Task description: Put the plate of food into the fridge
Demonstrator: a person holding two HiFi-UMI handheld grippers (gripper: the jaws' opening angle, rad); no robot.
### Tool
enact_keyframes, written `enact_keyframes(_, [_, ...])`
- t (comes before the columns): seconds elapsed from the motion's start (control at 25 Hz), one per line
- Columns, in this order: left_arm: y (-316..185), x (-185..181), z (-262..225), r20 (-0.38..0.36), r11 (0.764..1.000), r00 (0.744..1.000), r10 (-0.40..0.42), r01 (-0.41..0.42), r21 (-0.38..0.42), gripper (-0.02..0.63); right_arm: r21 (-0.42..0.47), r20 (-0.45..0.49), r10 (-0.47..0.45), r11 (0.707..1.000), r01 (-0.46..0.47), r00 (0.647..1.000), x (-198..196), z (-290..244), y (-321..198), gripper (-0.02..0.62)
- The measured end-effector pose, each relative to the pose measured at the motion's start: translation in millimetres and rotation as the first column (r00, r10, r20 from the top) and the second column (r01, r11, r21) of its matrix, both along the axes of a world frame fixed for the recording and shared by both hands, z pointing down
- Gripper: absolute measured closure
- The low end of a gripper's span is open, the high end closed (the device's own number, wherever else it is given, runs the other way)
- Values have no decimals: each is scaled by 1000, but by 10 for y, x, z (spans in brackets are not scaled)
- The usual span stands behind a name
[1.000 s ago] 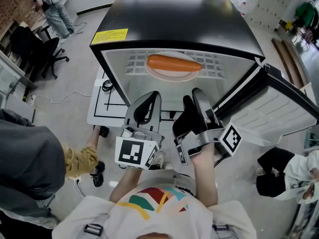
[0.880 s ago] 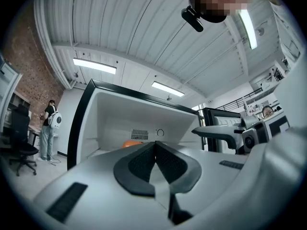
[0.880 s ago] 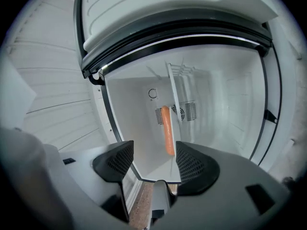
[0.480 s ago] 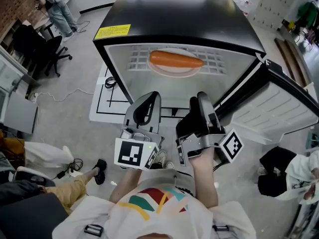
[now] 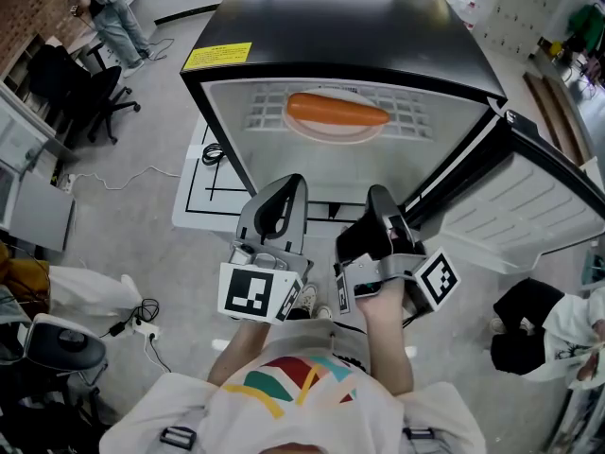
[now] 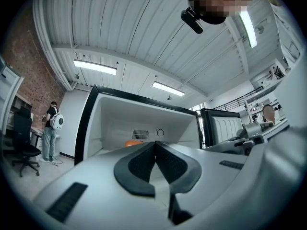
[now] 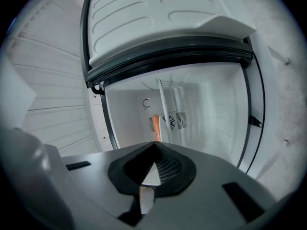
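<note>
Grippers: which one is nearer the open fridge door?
The right gripper, its jaws just closed on nothing: it is on the side of the fridge door swung open at the picture's right; the left gripper sits farther off.

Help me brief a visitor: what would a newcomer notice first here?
The long orange food on a plate, lying on the wire shelf inside the open black fridge, at the head view's top centre. Below it, the left tool and right tool point at the fridge, both shut and empty; the right's jaws have just closed.

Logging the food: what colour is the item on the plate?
The food is orange; head view shows best.
</note>
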State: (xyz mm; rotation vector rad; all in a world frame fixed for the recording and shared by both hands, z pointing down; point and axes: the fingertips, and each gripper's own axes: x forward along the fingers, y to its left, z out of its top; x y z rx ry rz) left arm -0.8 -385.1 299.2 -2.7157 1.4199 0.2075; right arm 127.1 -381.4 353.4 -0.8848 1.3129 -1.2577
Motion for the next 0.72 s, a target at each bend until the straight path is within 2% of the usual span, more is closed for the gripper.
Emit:
enact_keyframes(0.12, [-2,5,6,0,1000,1000,1,-1,1,600,13,-44,3,1000,-2,999,5,-45,-5,594])
enact_keyframes(0.28, [-15,1,-8,-6,1000,1000,-2,2,6,600,26,-53,16,1000,-14,998,40,-78,-12,595])
enact_keyframes(0.36, [-21,-8,-23,-8,1000,1000,-4,4,9,600,68,-177,61,996,-49,982,80,-202,20,595])
enact_keyframes(0.4, [-25,-14,-35,-9,1000,1000,-5,5,12,600,101,-282,105,992,-79,954,116,-297,45,595])
enact_keyframes(0.44, [-30,-20,-47,-10,1000,1000,-6,6,14,600,137,-395,158,984,-112,905,162,-391,73,594])
enact_keyframes(0.52, [-37,-33,-64,-12,1000,1000,-7,8,14,600,201,-585,255,965,-167,770,247,-538,134,595])
enact_keyframes(0.68, [-49,-45,-83,-14,1000,1000,-8,8,18,600,281,-779,333,943,-178,532,247,-644,206,595])
enact_keyframes(0.72, [-53,-44,-88,-14,1000,1000,-7,7,20,600,297,-820,340,940,-165,460,210,-647,215,595])
